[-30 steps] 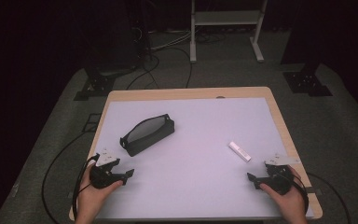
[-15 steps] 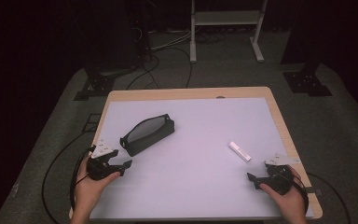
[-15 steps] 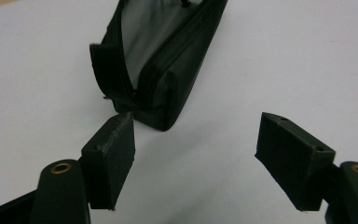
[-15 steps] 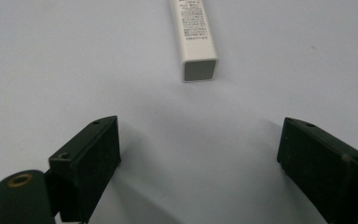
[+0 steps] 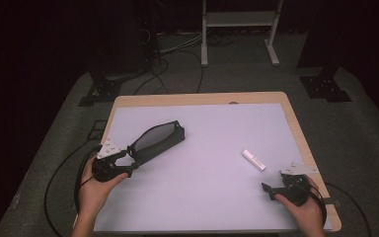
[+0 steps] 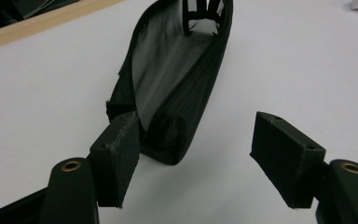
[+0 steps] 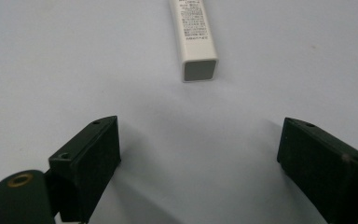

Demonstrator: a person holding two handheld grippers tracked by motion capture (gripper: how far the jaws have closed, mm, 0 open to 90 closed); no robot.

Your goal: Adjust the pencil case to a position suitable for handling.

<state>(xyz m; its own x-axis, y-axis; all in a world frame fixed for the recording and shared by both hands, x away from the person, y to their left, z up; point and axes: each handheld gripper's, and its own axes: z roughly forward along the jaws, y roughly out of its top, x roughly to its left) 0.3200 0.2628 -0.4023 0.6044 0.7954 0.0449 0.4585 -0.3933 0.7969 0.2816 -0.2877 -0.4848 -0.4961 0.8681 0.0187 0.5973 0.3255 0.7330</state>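
Observation:
A black zip pouch (image 5: 156, 141) with a grey mesh side lies slanted on the white mat (image 5: 202, 173), left of centre. My left gripper (image 5: 128, 160) is open at the pouch's near end; in the left gripper view the pouch (image 6: 177, 88) lies just ahead between the spread jaws, its near end close to the left pad (image 6: 116, 161). A small white rectangular tube (image 5: 253, 160) lies at the right. My right gripper (image 5: 268, 189) stands open a short way in front of it, and the tube's end (image 7: 196, 42) faces the gap between the jaws.
The mat covers a wooden table (image 5: 197, 98) with its edge showing at the back and right. Black cables (image 5: 64, 173) trail off the left side. A dark carpeted floor (image 5: 355, 128) with stand feet and a white frame (image 5: 237, 29) lies behind.
My left gripper has moved forward and up the table to the pouch's near end. The right gripper has barely shifted.

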